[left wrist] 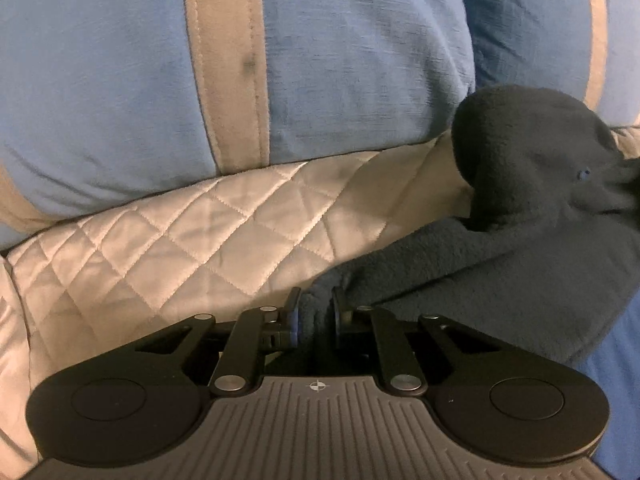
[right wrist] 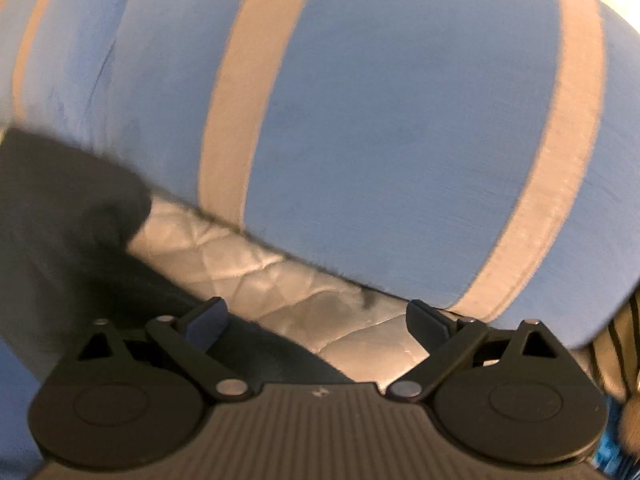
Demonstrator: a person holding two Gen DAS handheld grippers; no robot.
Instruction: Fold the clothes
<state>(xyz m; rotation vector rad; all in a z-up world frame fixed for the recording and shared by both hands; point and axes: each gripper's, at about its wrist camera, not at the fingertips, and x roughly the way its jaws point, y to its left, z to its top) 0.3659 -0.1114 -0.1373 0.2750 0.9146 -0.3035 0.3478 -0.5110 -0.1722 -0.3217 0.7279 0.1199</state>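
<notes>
No readable text, labels, brands or numbers in either view. Only mark: a small white crosshair symbol on the ribbed grey body of the left tool [left wrist: 316,322], centred near its front edge. The right tool [right wrist: 316,322] has a similar mark in the same spot, too blurred to make out.

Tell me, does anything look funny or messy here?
Yes. The dark fleece is bunched in a lump, not flat, spilling off the quilt toward the pillow. The left claw pinches one corner of it. The right claw is open, holding nothing. The pillow's tan stripe has a small dark spot.
</notes>
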